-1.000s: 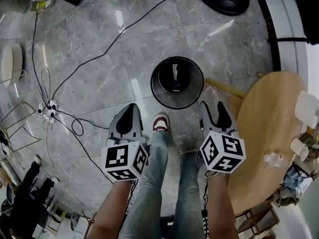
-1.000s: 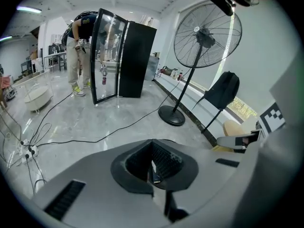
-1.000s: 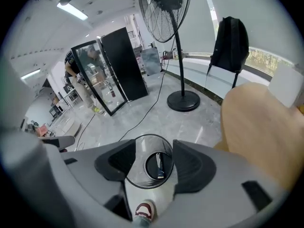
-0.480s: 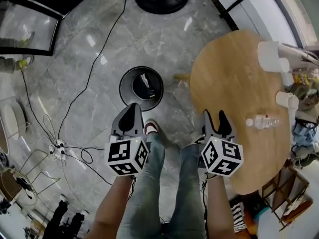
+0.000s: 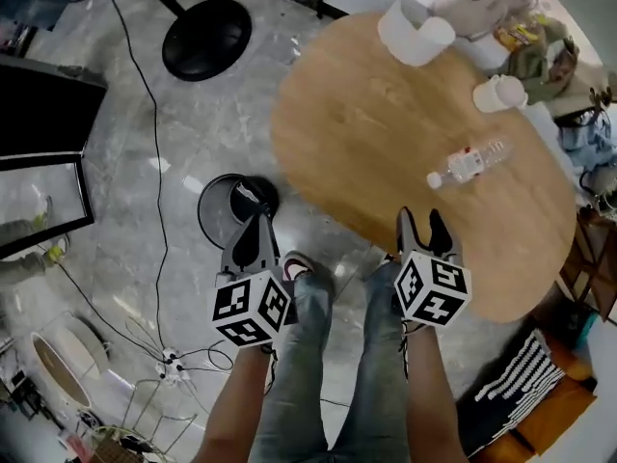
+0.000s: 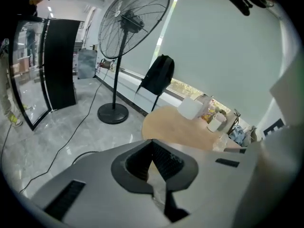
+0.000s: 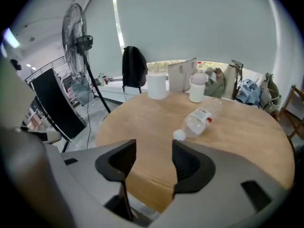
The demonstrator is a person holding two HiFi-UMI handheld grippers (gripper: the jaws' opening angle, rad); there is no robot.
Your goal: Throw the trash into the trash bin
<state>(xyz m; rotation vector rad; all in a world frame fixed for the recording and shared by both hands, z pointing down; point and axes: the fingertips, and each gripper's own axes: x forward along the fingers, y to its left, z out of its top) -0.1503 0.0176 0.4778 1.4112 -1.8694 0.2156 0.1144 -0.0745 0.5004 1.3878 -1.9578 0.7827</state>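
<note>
Grippers are hanging side by side at the near edge of the scene. The left gripper [image 5: 255, 228] is keeping its jaws pressed together, with nothing between them. The right gripper [image 7: 153, 148] is holding its jaws wide and empty, pointing across the bench [image 5: 366, 133]. The black trash bin [image 5: 214, 222] is standing on the floor just beside the left gripper's tip. The clear plastic bottle [image 7: 199, 120], judged to be the trash, is lying on its side on the bench ahead, cap end nearer. When reaching, the operator should be aligning the wide jaws across the bottle's body, not its cap, and closing squarely, since a round bottle may be rolling away. White cups [image 5: 499, 93] are standing farther back.
</note>
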